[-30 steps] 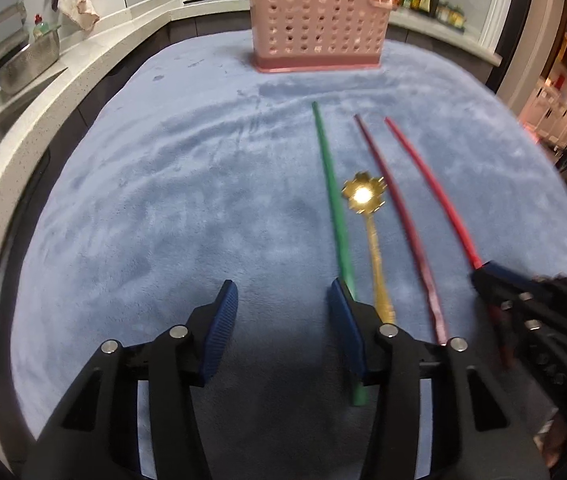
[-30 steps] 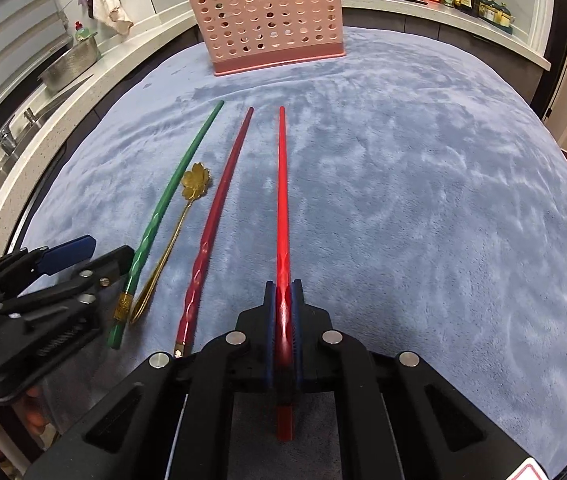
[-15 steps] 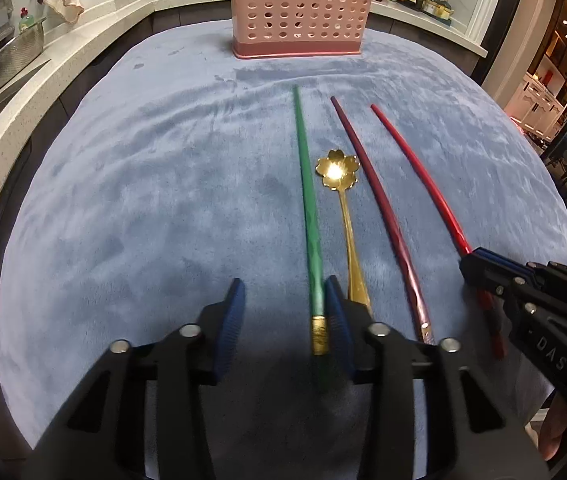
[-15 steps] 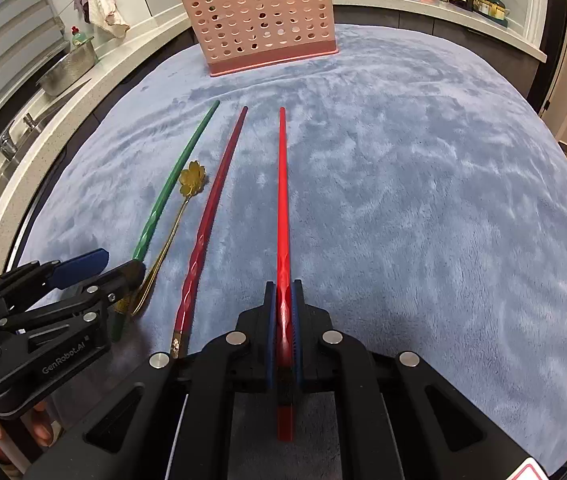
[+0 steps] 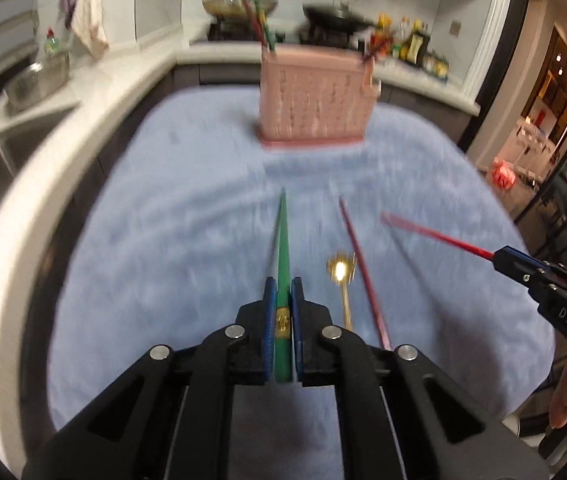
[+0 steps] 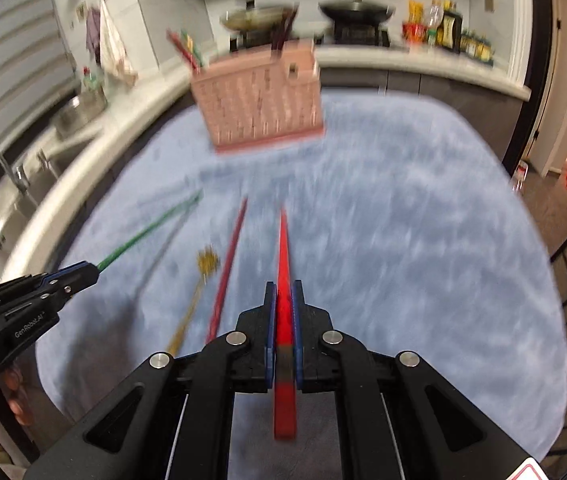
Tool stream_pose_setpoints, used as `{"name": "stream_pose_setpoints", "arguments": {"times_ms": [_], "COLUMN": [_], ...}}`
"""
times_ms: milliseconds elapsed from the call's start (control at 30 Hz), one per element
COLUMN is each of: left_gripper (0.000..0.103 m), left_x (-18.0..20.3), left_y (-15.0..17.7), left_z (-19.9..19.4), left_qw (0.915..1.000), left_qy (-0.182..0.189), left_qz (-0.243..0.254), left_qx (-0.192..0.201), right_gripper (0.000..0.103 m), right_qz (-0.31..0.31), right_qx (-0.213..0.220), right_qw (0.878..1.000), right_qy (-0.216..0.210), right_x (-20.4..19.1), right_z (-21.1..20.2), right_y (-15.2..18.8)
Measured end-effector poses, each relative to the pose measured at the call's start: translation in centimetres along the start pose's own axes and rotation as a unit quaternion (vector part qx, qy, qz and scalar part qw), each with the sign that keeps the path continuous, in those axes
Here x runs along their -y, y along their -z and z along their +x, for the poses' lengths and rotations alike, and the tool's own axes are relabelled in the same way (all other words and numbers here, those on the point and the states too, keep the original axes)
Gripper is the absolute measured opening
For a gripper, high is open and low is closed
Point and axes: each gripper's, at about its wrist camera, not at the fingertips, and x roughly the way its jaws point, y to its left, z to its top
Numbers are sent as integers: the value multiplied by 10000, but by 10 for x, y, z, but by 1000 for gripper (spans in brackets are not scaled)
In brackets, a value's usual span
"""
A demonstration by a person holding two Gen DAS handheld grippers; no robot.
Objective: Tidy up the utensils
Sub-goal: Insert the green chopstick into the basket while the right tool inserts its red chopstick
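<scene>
A plush blue cloth [image 5: 155, 240] is covering your counter. Your left gripper [image 5: 282, 292] is clamping the slim green chopstick [image 5: 282, 232], your right gripper [image 6: 282, 296] the red chopstick [image 6: 283, 240]; the perforated pink basket [image 5: 315, 104] is standing ahead.

Kitchen surroundings, both views motion-blurred.

Blue plush cloth [image 5: 163, 240] covers the worktop. White stone counter [image 5: 95, 92] curves from 9 to 1 o'clock. Round steel bowl [image 5: 35, 80] at 10 o'clock, steel tap [image 6: 1, 164] beside the sink. Dark wok [image 6: 355, 10] and bottle cluster [image 6: 447, 26] at 1 o'clock. Hanging cloth [image 5: 87, 20] at 11.
</scene>
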Motion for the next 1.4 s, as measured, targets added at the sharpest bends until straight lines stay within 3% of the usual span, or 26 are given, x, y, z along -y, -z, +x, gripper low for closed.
{"name": "stream_pose_setpoints", "arguments": {"times_ms": [267, 467, 833, 1033, 1300, 1400], "left_gripper": [7, 7, 7, 7, 7, 12], "left_x": [-3, 2, 13, 9, 7, 6], "left_y": [-88, -158, -282, -307, -292, -283], "left_z": [-35, -43, -35, -1, 57, 67], "left_qw": [9950, 9877, 9704, 9728, 9842, 9855], "left_qy": [-95, -37, 2, -9, -57, -251], "left_qz": [72, 129, 76, 36, 37, 32], "left_qx": [993, 1555, 2414, 2315, 1772, 1676], "right_gripper": [6, 6, 6, 6, 7, 13], "right_qz": [-17, 4, 326, 362, 147, 126], "right_qx": [1019, 1435, 2103, 2127, 1483, 1447], "right_qw": [9948, 9894, 9745, 9740, 9882, 9893], "right_qy": [12, -215, -716, -686, -350, -161], "right_x": [9, 8, -2, -10, -14, -11], "right_z": [-40, -45, -27, 8, 80, 88], "right_y": [-78, -128, -252, -293, -286, -279]}}
